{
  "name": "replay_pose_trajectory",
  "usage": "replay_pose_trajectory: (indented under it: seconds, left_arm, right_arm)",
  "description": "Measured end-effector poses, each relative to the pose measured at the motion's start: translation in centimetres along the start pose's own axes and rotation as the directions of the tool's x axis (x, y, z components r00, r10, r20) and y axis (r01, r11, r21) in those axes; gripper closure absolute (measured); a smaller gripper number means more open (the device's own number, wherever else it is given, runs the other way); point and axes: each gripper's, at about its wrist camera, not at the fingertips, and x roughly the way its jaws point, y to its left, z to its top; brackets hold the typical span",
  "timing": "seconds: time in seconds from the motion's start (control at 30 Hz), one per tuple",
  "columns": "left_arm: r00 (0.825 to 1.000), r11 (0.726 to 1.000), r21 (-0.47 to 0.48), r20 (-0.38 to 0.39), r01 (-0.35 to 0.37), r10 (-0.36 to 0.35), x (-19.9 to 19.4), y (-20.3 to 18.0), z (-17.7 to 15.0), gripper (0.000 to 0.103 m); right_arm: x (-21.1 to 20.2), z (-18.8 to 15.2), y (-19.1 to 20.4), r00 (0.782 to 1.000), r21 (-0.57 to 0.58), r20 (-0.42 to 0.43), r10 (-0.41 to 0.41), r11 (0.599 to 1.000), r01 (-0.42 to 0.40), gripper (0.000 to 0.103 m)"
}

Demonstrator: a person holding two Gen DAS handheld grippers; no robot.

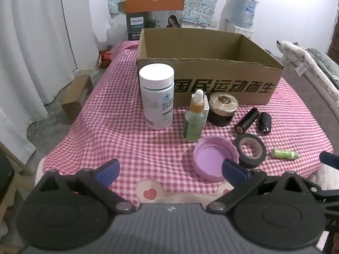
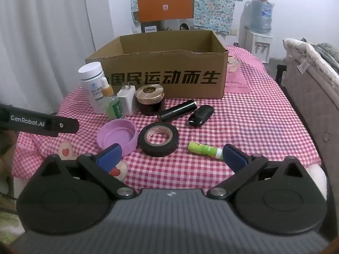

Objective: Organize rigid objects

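Claws agape, nothing between.

A table draped in a red-and-white checked cloth stands in a white-walled room. White curtains hang on the left. On the far wall hangs a blue-green patterned cloth. A water dispenser with a blue bottle stands far right. A padded furniture edge runs along the right. The floor is grey.
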Motion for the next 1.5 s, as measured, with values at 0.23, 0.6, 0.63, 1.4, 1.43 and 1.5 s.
replay_pose_trajectory:
  seconds: [0.23,0.6,0.63,1.4,1.43,1.5]
  left_arm:
    - [1.000,0.999,-0.030,-0.014,0.016,-0.017,0.6,1.0,0.0,0.000]
    - [0.999,0.999,-0.010,-0.019,-0.033,0.033,0.4,0.1,-0.3,0.000]
    - [0.999,0.999,-0.008,-0.019,-0.035,0.034,0.4,0.1,-0.3,0.000]
    - [0.999,0.999,0.002,-0.020,-0.040,0.040,0.6,-0.1,0.0,0.000]
    - [0.999,0.999,0.002,-0.020,-0.039,0.039,0.6,-0.1,0.0,0.000]
    - [0.999,0.999,0.002,-0.020,-0.040,0.040,0.6,-0.1,0.0,0.000]
  right_arm:
    - [0.0,-0.3,-0.2,1.000,0.007,0.002,-0.006,1.000,0.006,0.001]
    - [0.1,0.1,-0.1,1.000,0.015,-0.014,0.005,1.000,-0.005,0.001]
    - [0.0,0.1,0.0,1.000,0.016,-0.015,0.003,1.000,-0.003,0.001]
    - [-0.1,0.4,-0.3,1.000,0.031,0.000,-0.005,1.000,0.005,0.001]
    - [-0.1,0.5,-0.3,1.000,0.032,0.000,-0.005,0.999,0.005,0.001]
    - [-0.1,0.5,-0.3,1.000,0.032,0.001,-0.005,0.999,0.005,0.001]
